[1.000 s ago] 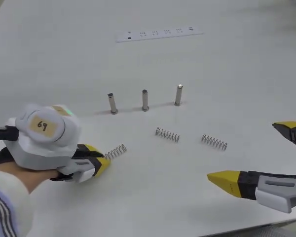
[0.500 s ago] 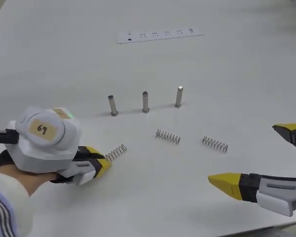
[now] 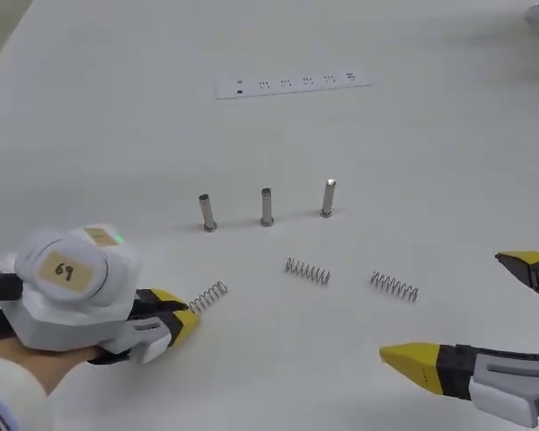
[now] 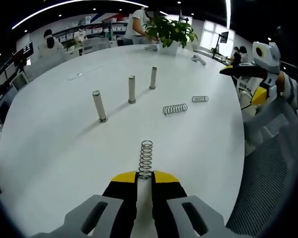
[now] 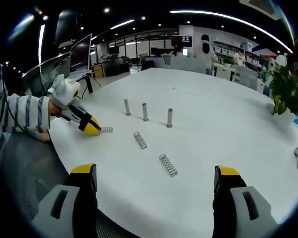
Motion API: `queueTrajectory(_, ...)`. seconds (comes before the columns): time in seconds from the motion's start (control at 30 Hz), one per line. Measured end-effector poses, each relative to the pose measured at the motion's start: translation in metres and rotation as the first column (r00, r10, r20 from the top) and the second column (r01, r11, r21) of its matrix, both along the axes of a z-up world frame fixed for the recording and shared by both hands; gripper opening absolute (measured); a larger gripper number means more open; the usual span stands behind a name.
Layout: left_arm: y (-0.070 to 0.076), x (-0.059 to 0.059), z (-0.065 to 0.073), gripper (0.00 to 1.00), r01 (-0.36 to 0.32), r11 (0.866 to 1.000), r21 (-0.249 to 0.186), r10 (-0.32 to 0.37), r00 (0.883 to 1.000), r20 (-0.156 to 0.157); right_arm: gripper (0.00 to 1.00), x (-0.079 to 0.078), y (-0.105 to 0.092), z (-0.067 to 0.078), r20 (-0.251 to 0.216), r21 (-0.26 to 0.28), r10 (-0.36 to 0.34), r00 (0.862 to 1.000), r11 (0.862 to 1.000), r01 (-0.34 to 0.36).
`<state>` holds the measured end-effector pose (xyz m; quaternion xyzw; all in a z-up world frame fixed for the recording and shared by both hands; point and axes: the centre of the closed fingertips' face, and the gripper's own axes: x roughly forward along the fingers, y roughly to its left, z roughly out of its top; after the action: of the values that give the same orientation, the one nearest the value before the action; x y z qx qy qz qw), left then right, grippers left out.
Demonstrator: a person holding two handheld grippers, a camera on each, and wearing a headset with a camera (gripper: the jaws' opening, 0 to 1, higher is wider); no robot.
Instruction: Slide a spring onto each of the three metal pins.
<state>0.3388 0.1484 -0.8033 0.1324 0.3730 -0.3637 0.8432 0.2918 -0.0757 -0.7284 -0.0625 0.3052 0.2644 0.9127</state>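
Loosely coiled, the thin silver spring lies flat.

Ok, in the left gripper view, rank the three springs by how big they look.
1. near spring, its end pinched in the left gripper
2. middle spring
3. far spring
Nearness to the camera drives this order; in the head view all three look much alike in length.

White table, 3 upright metal pins in a row, 3 springs lying flat, power strip
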Motion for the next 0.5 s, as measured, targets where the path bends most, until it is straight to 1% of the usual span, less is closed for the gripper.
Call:
queueTrajectory(0.13,0.002,0.002,0.003,0.02,-0.018,1.0,-0.019,0.018,1.0,0.011,0.97,-0.001,-0.001,-0.001,-0.003,-0.001,0.001,1.0,1.0,-0.001)
queueTrajectory(0.17,0.001,0.002,0.005,0.02,-0.018,0.999,-0.03,0.018,1.0,0.015,0.97,-0.001,-0.001,-0.001,-0.004,-0.002,0.001,1.0,1.0,-0.001)
queueTrajectory(0.23,0.002,0.002,0.007,0.02,-0.016,0.999,-0.031,0.017,1.0,0.022,0.97,-0.001,-0.002,-0.001,-0.004,-0.002,0.001,1.0,1.0,-0.001)
queueTrajectory(0.5,0.003,0.003,0.011,0.02,-0.012,0.999,-0.041,0.013,0.999,0.031,0.96,0.0,0.001,0.0,-0.005,-0.003,0.015,1.0,1.0,-0.015)
